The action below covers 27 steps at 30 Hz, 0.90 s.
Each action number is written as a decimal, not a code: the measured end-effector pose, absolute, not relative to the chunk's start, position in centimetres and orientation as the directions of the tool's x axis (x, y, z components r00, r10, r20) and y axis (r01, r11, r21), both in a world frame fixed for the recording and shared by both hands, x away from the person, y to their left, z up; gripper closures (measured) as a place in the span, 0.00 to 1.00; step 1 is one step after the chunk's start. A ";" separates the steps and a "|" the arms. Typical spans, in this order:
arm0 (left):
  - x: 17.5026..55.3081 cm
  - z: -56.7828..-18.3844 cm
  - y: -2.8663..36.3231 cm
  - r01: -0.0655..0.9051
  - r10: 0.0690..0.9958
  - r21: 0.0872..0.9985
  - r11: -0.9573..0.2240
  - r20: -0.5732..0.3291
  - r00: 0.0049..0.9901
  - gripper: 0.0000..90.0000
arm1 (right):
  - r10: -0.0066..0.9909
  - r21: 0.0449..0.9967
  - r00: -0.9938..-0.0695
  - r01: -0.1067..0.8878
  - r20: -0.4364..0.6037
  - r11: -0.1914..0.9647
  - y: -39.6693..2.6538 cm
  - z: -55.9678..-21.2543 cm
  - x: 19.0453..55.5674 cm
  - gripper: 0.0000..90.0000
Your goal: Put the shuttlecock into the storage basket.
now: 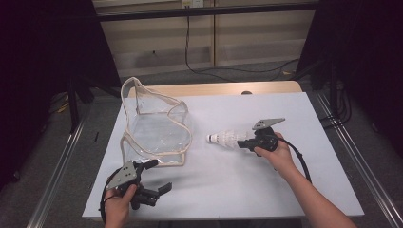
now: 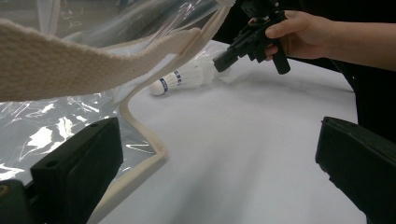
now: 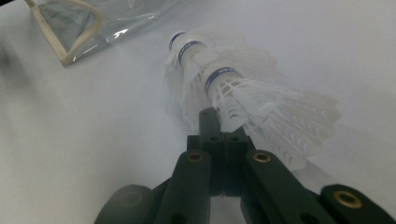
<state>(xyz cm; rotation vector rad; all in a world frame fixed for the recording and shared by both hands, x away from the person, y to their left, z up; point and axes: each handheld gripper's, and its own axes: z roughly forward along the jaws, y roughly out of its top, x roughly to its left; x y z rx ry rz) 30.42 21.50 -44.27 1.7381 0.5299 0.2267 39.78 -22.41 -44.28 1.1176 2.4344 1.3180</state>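
My left gripper (image 1: 154,178) rests at lower left, jaws spread and holding nothing.
Right of centre, my right gripper (image 1: 244,142) lies level, forearm angled in, pinching the stacked shuttlecocks (image 1: 224,139) beside the clear bag (image 1: 154,126).

Past the right gripper's (image 3: 219,126) closed jaws, the nested shuttlecocks (image 3: 233,93) blur together, so their count is unclear. The clear bag (image 2: 70,102) runs off the left gripper view's top and left edges.
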 end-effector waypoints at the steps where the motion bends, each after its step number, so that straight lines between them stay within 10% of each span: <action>1: 30.4 -44.3 21.5 0.225 0.465 0.962 -0.153 -0.131 0.876 0.01 | 0.677 0.776 -0.708 0.537 0.202 0.330 -22.4 -44.2 39.8 1.00; 27: 30.5 -44.3 21.5 0.227 0.462 0.962 -0.152 -0.134 0.877 0.01 | 0.659 0.789 -0.726 0.517 0.197 0.333 -21.4 -44.6 40.3 1.00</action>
